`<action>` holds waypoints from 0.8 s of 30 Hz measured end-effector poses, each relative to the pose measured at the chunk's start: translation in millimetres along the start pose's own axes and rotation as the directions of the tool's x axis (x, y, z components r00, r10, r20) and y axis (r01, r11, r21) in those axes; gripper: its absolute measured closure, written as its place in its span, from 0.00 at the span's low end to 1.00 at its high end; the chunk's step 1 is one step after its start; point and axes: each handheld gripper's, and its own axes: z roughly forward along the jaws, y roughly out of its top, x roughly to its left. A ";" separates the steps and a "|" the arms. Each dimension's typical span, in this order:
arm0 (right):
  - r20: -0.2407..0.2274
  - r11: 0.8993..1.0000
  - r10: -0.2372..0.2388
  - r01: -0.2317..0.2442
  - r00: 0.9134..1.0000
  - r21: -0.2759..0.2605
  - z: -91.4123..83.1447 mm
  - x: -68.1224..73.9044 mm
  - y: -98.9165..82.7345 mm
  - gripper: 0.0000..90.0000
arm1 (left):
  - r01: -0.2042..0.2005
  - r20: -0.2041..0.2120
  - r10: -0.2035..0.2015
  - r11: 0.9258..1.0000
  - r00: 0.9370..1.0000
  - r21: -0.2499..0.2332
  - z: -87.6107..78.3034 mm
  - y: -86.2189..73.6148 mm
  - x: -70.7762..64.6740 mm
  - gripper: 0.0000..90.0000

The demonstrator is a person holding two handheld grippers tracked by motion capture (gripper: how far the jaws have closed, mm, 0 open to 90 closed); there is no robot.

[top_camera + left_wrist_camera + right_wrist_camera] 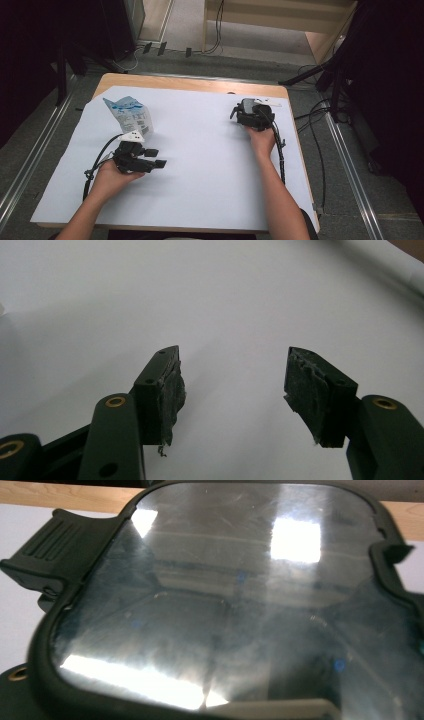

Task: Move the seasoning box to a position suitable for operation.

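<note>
A blue-and-white printed packet (129, 116), its lettering unreadable, stands beside the empty, open-fingered left gripper (156, 158); the right gripper (246, 116) meets a dark glossy lid (225, 600), grip unclear.

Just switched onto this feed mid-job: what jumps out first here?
A glossy, dark-rimmed lid with side latches sits right in front of the right gripper, near the table's far right edge. A blue-and-white carton stands at the far left of the white sheet. Just in front of it, the left gripper hangs open over bare sheet.
</note>
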 end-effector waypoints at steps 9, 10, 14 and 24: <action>-0.010 1.000 -0.001 0.001 1.000 -0.023 -6.2 1.2 2.2 0.17 | 0.002 0.003 -0.002 1.000 1.000 0.004 1.4 1.2 0.5 0.45; -0.017 1.000 -0.009 0.008 1.000 -0.024 -6.9 2.4 2.5 0.17 | 0.003 0.006 -0.003 1.000 1.000 0.003 1.6 1.4 0.6 0.45; -0.017 0.999 -0.026 0.026 1.000 -0.022 -8.0 5.1 2.6 0.18 | 0.002 0.005 -0.002 1.000 1.000 0.003 1.8 2.3 1.2 0.45; -0.056 0.998 -0.054 0.052 0.997 -0.033 -23.5 11.8 3.6 0.18 | -0.007 0.021 0.007 1.000 1.000 0.001 5.9 7.2 1.7 0.45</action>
